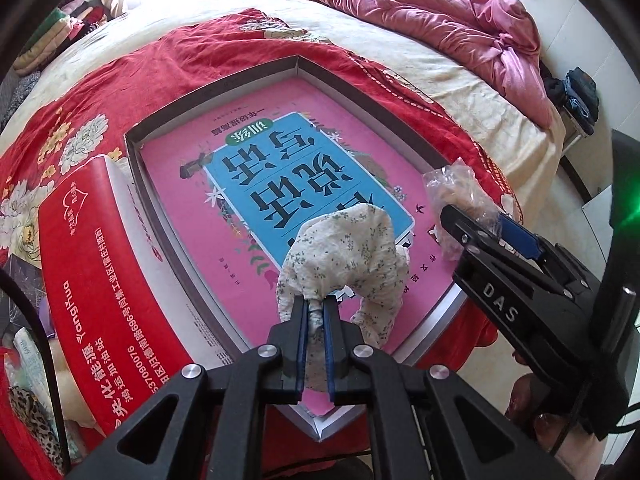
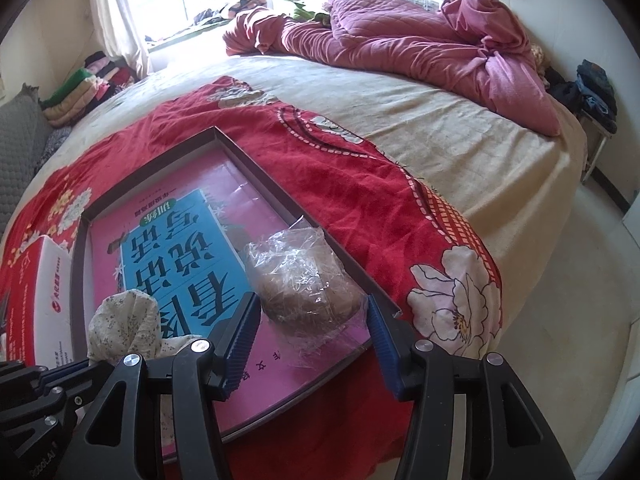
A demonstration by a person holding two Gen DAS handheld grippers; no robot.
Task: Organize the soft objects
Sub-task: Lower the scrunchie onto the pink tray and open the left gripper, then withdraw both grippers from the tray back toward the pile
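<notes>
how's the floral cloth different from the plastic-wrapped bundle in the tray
The floral cloth is bare cream fabric with small green sprigs; the plastic-wrapped bundle is brownish under crinkled clear film.
The left gripper is shut on the cloth, lifting one end; the bundle lies between the right gripper's spread fingers, whether gripped is unclear.
The cloth is at the tray's near side, the bundle at its right edge.
Both are soft and over the tray.

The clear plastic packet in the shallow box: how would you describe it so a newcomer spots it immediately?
Start at the red floral blanket on the bed, where a shallow box holds a pink and blue book. At the box's right-hand edge lies the crinkled clear plastic packet with brownish contents. Unlike the floral cloth pinched in the left gripper, it is shiny and see-through.
</notes>
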